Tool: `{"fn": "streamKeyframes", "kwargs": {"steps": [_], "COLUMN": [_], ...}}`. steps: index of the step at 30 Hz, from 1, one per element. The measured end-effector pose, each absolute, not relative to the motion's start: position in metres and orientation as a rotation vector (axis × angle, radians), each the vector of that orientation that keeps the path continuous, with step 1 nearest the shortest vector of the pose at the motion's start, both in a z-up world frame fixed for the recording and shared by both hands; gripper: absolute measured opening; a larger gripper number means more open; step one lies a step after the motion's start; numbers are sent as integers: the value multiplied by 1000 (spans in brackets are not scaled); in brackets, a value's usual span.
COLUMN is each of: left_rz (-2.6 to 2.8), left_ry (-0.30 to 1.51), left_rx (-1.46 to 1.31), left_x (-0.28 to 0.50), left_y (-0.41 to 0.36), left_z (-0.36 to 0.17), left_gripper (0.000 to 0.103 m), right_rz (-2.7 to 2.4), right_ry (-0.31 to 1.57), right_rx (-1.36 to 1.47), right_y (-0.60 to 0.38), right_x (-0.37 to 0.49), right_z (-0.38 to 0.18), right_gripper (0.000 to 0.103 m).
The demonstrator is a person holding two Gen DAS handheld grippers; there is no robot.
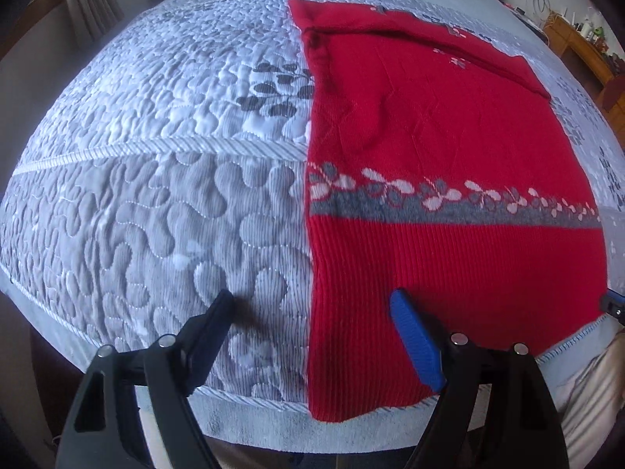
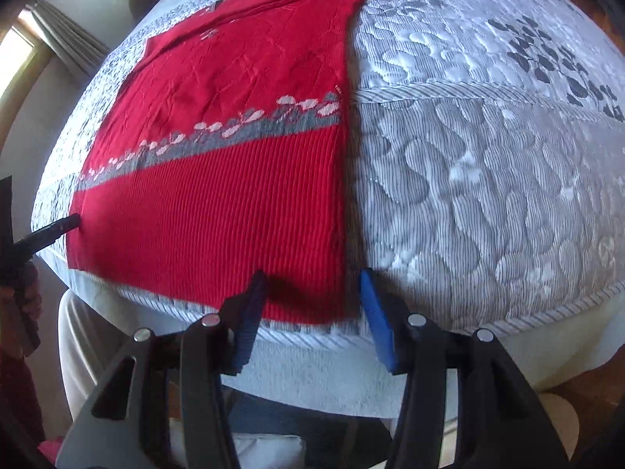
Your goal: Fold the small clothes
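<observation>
A red knitted sweater (image 1: pixel 449 148) lies flat on the grey quilted bedspread (image 1: pixel 156 195), folded lengthwise, its ribbed hem (below a grey band with pale flowers) at the near edge. The left gripper (image 1: pixel 312 308) hangs released, fingers wide astride the sweater's left edge. The right gripper (image 2: pixel 314 285) straddles its right edge, unclenched, gripping nothing.

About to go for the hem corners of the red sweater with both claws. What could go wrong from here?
1. The red sweater hem hangs slightly over the quilt edge; a shallow bite may pinch quilt too, or drag the garment off.
2. The left claw and right claw each straddle a side edge, so either may catch only one layer.
3. The sleeves look folded in near the collar; uneven lifting could undo them.
</observation>
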State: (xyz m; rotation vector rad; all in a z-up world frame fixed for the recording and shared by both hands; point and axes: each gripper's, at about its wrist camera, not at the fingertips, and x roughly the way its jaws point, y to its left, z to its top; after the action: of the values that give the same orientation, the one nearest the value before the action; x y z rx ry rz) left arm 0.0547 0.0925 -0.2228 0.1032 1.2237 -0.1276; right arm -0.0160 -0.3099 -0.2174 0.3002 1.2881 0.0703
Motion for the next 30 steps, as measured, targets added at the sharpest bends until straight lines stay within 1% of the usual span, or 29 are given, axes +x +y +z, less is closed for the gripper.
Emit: {"fn": "streamKeyframes", "kwargs": {"steps": [2,3,5,6,7,8,9,10,11,12,13,14,15,16,21,25,30], "left_rz": [-132,-135,-145,-143,-139,-150,-154,-154,-156,-160,-172,-190,-213,-227,-249,-261,-238], "left_ry": [1225,1228,1238,1241,1243,1247,1251,1251,1251,1251,1254,1260,1266,1270,1237,1216,1252], "left_rx": [107,102,78,74,68,56,49,50,54,52,38,6,-42,-73,-167,-170,-149], "left_x": [50,48,45,44,43,42,41,39,37,36,35,34,34,33,29,28,30], "left_y": [91,90,90,89,89,89,89,88,88,88,89,90,93,95,103,105,105], "left_z": [-222,-222,-222,-222,-222,-221,-221,-221,-221,-221,-221,-221,-220,-219,-207,-197,-215], "left_gripper": [81,81,75,74,69,63,62,58,52,48,35,19,12,8,7,7,7], "right_rz": [70,73,69,70,71,75,83,96,103,115,127,130,134,138,185,211,196], "right_ry": [1285,1285,1286,1284,1283,1282,1283,1282,1282,1283,1278,1274,1272,1269,1213,1184,1234], "right_rx": [305,309,309,305,300,302,312,326,334,349,373,382,385,386,444,470,453], "right_y": [-309,-310,-309,-308,-307,-306,-303,-303,-304,-303,-304,-306,-306,-306,-312,-317,-316], "right_x": [-18,-19,-20,-20,-19,-18,-13,-14,-14,-12,-13,-13,-13,-13,-19,-23,-21], "right_z": [-217,-217,-217,-217,-217,-218,-219,-219,-220,-220,-219,-219,-218,-217,-199,-188,-202], "right_gripper": [47,44,41,37,32,29,23,17,12,9,8,8,8,8,7,7,7]}}
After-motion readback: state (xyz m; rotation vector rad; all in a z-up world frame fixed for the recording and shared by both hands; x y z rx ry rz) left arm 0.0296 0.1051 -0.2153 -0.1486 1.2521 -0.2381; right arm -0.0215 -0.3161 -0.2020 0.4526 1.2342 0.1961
